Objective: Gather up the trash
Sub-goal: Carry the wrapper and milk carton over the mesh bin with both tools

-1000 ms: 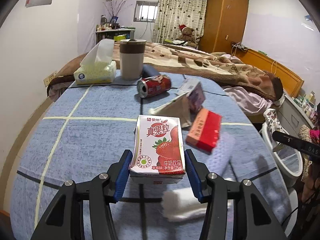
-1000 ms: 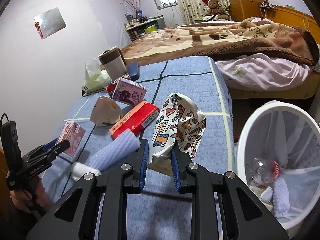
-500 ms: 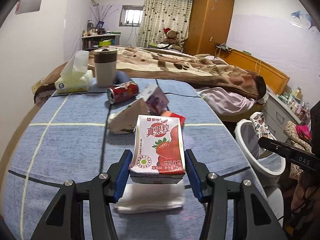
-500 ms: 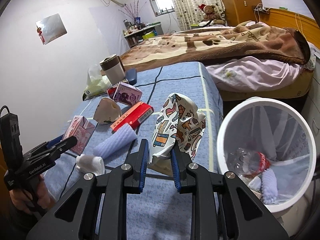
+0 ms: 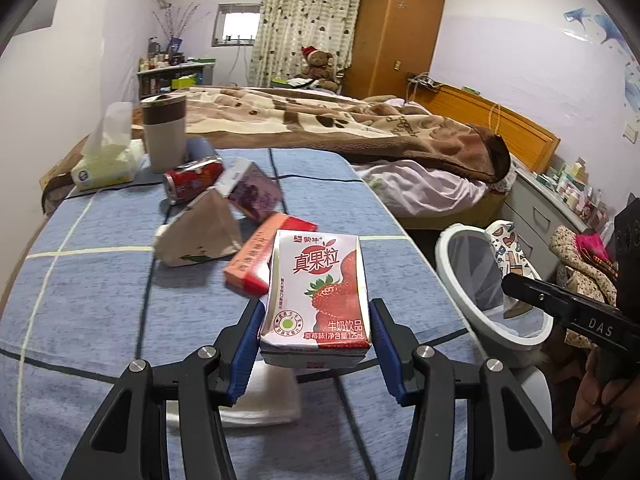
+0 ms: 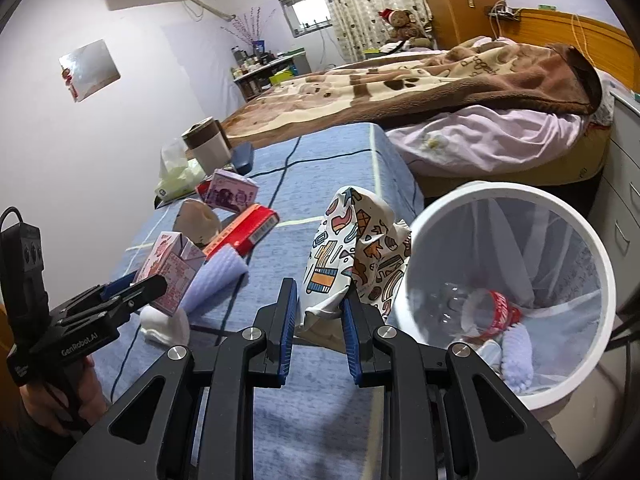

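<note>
My left gripper [image 5: 314,320] is shut on a pink strawberry milk carton [image 5: 316,296], held upright above the blue checked table cover [image 5: 88,288]. In the right wrist view the same carton [image 6: 172,272] hangs at the left. My right gripper [image 6: 320,300] is shut on a crumpled cartoon-print wrapper [image 6: 352,252], which hangs at the left rim of the white trash bin [image 6: 592,264]. The left wrist view shows that wrapper [image 5: 506,248] over the bin [image 5: 452,248]. Inside the bin lie a clear bottle with a red label [image 6: 492,312] and a lavender ribbed piece [image 6: 516,356].
On the table lie a red can [image 5: 192,180], a purple carton [image 5: 252,192], a brown paper bag [image 5: 200,236], a red box [image 5: 260,260], a white wad [image 5: 264,396] and a lavender ribbed sheet [image 6: 216,280]. A tissue box [image 5: 106,160] and cup [image 5: 164,136] stand at the back. A bed lies beyond.
Both grippers have moved right toward the bin, each keeping its grip. The wrapper has gone from over the table to the bin's rim. The carton has come nearer the table's right edge.
</note>
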`<state>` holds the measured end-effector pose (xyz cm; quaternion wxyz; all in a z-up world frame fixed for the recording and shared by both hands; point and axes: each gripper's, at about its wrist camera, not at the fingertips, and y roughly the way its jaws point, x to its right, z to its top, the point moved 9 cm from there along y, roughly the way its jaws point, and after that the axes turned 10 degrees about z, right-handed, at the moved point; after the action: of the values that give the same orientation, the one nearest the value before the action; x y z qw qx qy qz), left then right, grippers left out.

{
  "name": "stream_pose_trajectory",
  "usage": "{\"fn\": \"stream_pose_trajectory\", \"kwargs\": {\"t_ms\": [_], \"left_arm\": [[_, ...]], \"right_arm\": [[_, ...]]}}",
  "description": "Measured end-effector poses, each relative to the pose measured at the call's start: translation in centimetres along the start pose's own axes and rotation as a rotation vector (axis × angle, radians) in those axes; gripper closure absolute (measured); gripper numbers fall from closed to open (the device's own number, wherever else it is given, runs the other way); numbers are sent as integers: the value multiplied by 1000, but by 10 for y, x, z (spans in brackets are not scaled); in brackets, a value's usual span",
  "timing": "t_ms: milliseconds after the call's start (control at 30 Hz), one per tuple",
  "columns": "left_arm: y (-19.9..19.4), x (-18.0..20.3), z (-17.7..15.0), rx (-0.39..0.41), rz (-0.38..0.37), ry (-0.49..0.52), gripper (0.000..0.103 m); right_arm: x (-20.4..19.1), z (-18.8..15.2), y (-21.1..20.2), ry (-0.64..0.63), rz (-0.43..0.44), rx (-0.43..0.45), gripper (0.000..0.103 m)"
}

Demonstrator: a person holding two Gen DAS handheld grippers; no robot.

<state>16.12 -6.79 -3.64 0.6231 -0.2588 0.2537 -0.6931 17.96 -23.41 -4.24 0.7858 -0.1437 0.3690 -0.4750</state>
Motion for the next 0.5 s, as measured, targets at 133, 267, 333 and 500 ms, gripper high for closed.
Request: {"fn": "stream_pose_trajectory", "kwargs": {"t_ms": [133,267,333,500], "left_arm": [[6,20,2,-7,-30,24,50],[11,43,4,-11,-64,53,50],[13,55,5,-14,-82,67,50],[20,85,6,-24,-124,100,50]], "right_arm": [[14,-2,-8,24,-23,11,80],[29,-4,-17,50,-49,21,80],[38,-4,-21,64,-63,27,80],[58,-8,-33,98,-97,38,80]]}}
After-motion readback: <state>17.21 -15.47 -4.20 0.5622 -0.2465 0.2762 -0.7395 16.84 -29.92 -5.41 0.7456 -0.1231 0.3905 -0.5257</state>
